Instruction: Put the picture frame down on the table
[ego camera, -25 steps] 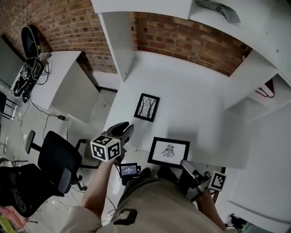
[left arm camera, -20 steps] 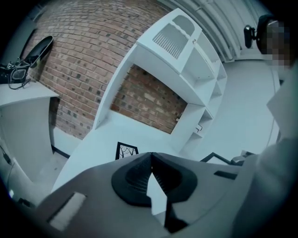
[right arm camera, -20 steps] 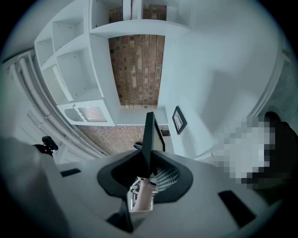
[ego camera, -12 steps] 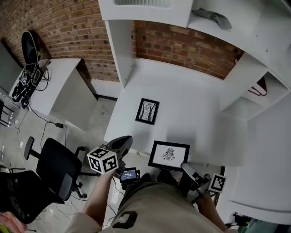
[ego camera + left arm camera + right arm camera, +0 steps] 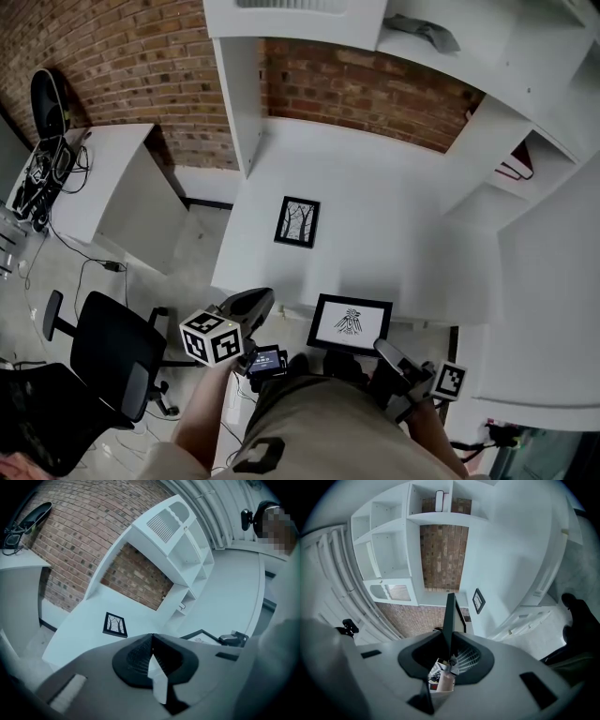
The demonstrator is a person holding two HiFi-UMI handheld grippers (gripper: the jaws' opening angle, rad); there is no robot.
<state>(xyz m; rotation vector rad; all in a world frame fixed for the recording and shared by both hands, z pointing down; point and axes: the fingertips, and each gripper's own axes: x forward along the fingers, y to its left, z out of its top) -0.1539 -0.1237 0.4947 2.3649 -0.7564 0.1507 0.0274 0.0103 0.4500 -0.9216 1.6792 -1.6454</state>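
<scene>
Black picture frame [image 5: 350,323] pinched by right tool [image 5: 382,348], left tool [image 5: 262,299] pressed together, second frame [image 5: 297,222] beyond

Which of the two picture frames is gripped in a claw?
The landscape frame nearest the person, clamped by the right claw; the tree-print frame lies flat on the table, untouched.

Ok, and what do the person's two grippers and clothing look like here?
Both the left gripper and right gripper have grey moulded bodies with black ribbed pads, and each carries a white cube printed with black square markers. The person wears khaki clothing with a dark patch.
</scene>
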